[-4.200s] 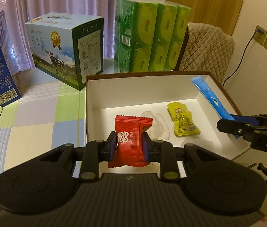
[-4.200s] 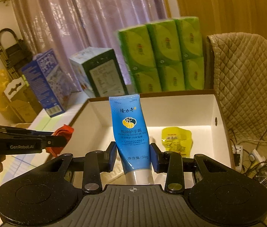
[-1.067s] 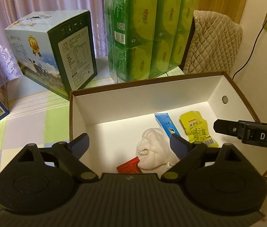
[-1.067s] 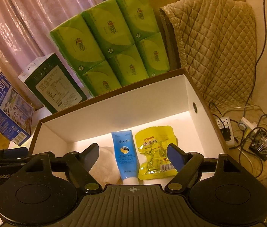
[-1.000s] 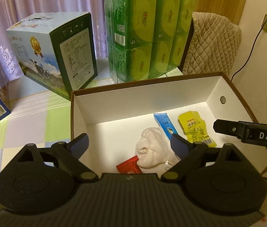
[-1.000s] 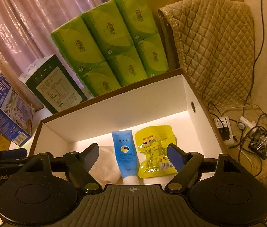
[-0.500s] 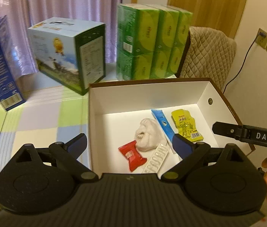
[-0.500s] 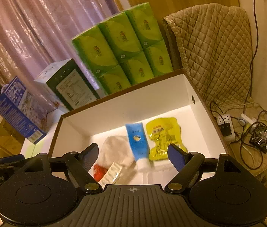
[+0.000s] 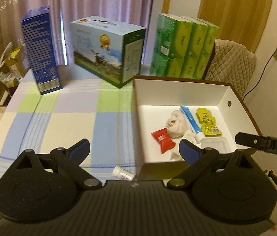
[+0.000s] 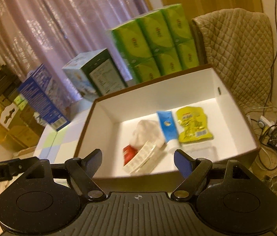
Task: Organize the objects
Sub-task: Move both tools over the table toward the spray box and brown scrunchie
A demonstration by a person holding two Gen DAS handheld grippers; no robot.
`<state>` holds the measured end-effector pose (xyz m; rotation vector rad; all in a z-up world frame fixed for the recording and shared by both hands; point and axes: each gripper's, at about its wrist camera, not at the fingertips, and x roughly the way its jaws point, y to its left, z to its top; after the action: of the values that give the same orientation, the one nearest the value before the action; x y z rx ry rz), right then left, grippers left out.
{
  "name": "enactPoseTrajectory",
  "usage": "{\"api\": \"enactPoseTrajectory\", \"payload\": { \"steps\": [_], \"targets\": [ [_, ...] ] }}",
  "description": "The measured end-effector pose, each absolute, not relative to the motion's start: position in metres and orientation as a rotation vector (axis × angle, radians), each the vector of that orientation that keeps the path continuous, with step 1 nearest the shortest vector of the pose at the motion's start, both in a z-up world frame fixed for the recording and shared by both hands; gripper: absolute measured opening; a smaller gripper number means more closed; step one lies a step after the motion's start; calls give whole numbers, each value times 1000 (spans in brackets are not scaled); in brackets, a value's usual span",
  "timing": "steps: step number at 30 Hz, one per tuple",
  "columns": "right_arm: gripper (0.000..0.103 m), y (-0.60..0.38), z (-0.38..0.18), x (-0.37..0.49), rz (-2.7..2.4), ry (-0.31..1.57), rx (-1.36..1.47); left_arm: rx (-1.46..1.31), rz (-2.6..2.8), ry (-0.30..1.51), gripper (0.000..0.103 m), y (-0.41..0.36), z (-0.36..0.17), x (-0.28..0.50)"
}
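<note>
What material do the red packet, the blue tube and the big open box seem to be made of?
Red packet: probably thin plastic film, slightly glossy, with crimped ends.
Blue tube: likely soft plastic, smooth and printed, flat at one end, with a white cap.
Box: looks like cardboard, with matte white inner walls, straight folded corners and a brown outside edge.

Left gripper (image 9: 134, 149) and right gripper (image 10: 138, 158) both empty, jaws wide.

We see only part of a small white bottle (image 9: 123, 173) at six o'clock on the bench (image 9: 63, 114); its label is unreadable.
</note>
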<state>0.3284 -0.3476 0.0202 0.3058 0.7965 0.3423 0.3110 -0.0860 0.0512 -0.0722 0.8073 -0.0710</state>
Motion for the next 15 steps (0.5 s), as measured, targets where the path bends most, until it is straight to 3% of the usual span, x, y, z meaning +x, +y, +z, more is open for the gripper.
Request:
{"api": "enactPoseTrajectory", "payload": {
  "steps": [15],
  "targets": [
    [78,-288,-13,281,412,929,247,-114,82,888,98,-4,20,248]
  ]
}}
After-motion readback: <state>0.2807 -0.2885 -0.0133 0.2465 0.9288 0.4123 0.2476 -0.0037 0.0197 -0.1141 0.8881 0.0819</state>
